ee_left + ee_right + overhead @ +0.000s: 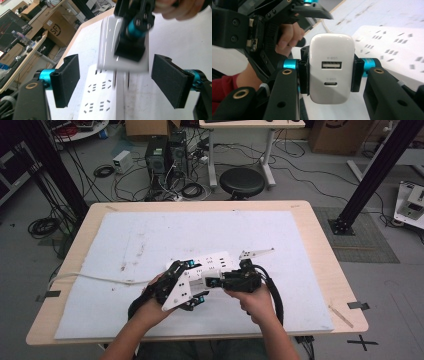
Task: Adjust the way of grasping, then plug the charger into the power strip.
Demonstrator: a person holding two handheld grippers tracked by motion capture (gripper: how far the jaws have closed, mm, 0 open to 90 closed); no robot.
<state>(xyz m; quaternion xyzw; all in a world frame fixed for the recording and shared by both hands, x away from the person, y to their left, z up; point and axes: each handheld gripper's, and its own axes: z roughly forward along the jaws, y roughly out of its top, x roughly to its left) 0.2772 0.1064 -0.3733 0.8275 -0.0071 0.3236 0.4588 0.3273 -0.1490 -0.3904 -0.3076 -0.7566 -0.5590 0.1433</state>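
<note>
Between the right tongs [329, 75], pinched, sits a charger [331, 68]; left tongs [115, 80] spread.

High view overlooks table [310, 227]; both close gripper views share the power strip [100, 100]

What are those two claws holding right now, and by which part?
The right gripper clamps a white USB charger by its two sides. The left gripper is open, holding nothing.

White USB charger [331, 68]: rounded rectangular body, one USB-A port above one USB-C port on its face, clamped at both sides and held off the surface. White power strip [102, 100]: several rows of socket slots, lying flat beneath the charger.
</note>
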